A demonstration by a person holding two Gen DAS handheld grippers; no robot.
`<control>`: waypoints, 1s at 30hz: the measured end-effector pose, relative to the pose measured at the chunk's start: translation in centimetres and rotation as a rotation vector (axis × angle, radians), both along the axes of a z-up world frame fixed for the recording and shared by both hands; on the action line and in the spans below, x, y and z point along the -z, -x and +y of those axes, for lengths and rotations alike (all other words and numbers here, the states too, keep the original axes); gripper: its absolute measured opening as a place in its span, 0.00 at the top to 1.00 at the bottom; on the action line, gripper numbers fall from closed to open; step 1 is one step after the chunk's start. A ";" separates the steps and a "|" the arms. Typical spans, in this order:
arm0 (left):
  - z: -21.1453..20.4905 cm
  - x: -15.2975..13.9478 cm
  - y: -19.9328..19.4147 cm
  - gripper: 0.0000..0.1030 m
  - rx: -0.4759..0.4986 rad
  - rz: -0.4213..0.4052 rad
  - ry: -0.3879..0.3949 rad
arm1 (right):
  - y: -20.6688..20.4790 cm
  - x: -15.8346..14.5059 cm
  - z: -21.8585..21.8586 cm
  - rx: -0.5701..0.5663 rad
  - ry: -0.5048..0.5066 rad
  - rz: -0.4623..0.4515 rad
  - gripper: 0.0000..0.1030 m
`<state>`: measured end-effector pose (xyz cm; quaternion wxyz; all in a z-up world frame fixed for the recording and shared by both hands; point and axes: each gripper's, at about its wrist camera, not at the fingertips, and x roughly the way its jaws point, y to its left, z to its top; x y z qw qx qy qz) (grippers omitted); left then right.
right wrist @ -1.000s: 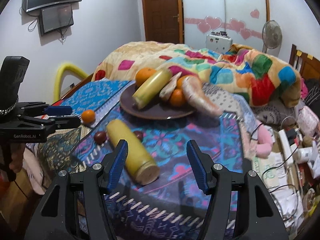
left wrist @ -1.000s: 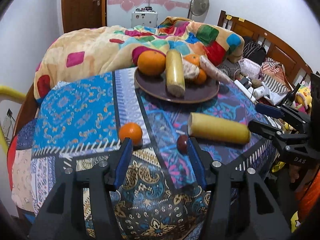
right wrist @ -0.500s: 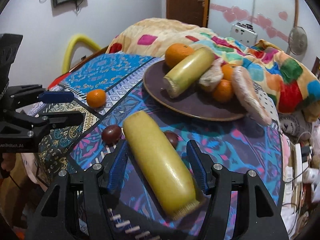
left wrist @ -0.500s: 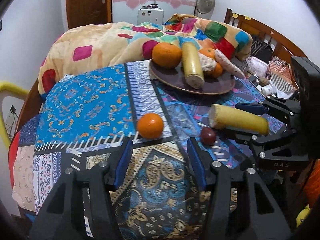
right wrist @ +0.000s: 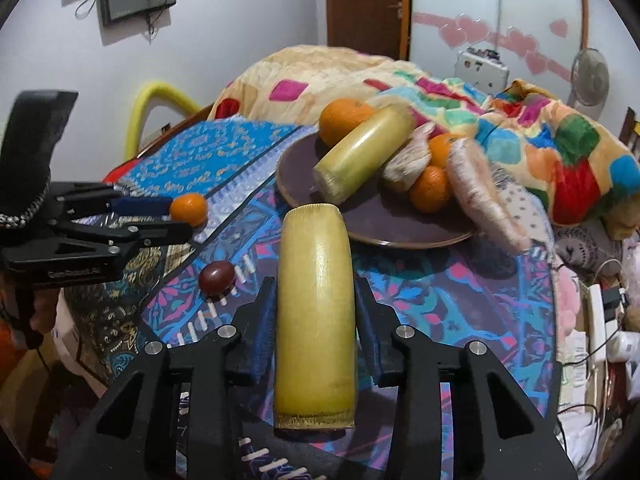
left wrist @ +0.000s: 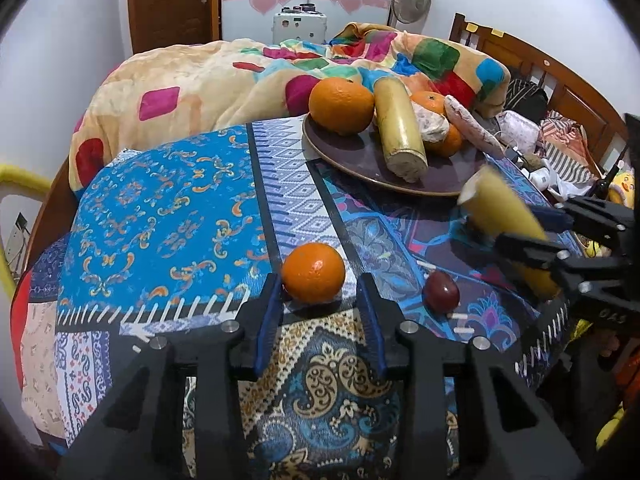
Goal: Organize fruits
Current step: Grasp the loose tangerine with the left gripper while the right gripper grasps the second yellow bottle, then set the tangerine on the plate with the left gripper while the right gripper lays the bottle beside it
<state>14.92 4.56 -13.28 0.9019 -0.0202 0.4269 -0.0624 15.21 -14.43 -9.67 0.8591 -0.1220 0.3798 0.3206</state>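
Observation:
My right gripper is shut on a long yellow cane piece and holds it lifted above the patterned cloth; it also shows in the left wrist view. My left gripper is open, its jaws on either side of a small orange that sits on the cloth. A dark red fruit lies to the right of it. The brown plate behind holds a big orange, another cane piece, small oranges and pale roots.
A colourful blanket is heaped behind the table. A wooden bed frame with clutter lies to the right. The cloth's front edge drops off just below my left gripper.
My right gripper closed on the yellow cane piece and lifted it off the cloth. My left gripper moved forward until the small orange is between its fingers.

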 end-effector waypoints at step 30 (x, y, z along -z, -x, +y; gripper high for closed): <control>-0.9 -4.5 -1.5 0.68 -0.030 -0.115 -0.019 | -1.6 -6.2 -3.1 0.121 -0.204 -0.142 0.66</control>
